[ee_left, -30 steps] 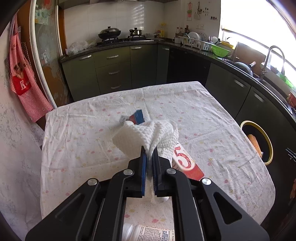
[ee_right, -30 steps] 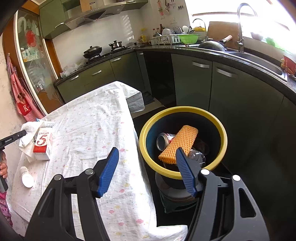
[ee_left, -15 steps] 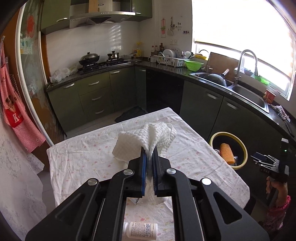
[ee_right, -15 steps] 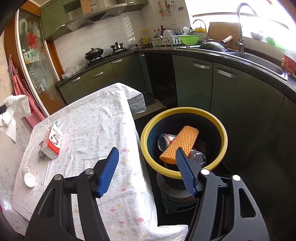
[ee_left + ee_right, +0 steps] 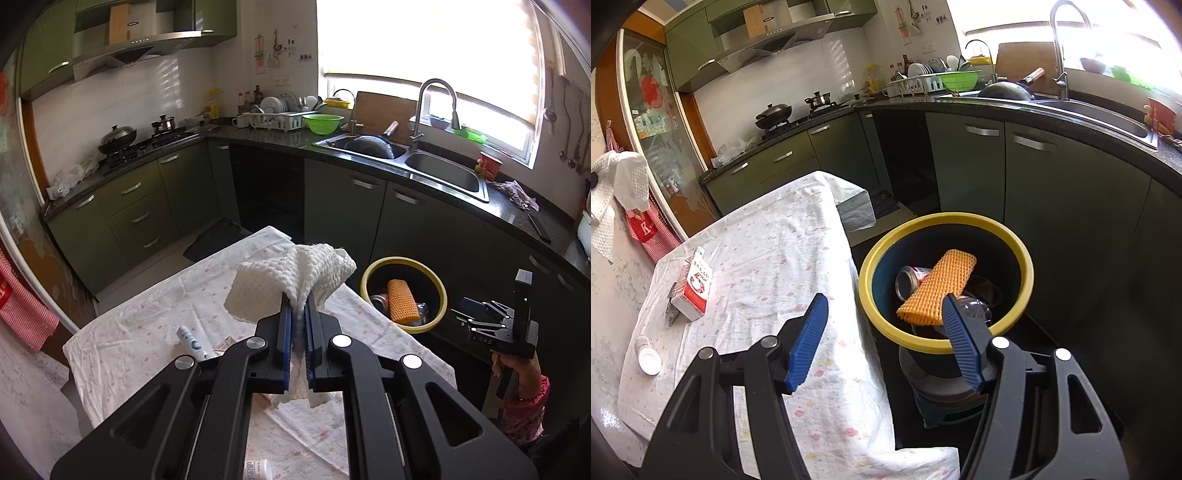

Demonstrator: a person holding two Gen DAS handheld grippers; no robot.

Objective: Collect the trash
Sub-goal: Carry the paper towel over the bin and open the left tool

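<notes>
My left gripper (image 5: 299, 306) is shut on a white waffle-textured paper towel (image 5: 280, 280) and holds it high above the table (image 5: 147, 332); the towel also shows at the left edge of the right wrist view (image 5: 620, 192). A yellow-rimmed trash bin (image 5: 404, 293) stands on the floor right of the table (image 5: 783, 258). The bin (image 5: 945, 221) holds an orange sponge (image 5: 938, 286), a can (image 5: 910, 280) and a clear bottle. My right gripper (image 5: 882, 306) is open and empty above the gap between table and bin.
On the table lie a red-and-white carton (image 5: 696, 286), a small white bottle (image 5: 648, 356) and a white tube (image 5: 192, 341). Green cabinets, a counter with a sink (image 5: 436, 170) and a stove surround the table. My right hand with its gripper shows in the left wrist view (image 5: 498, 328).
My left gripper has lifted the paper towel off the table and swung it up and right, toward the bin. The carton and tube it covered are exposed. My right gripper has barely moved.
</notes>
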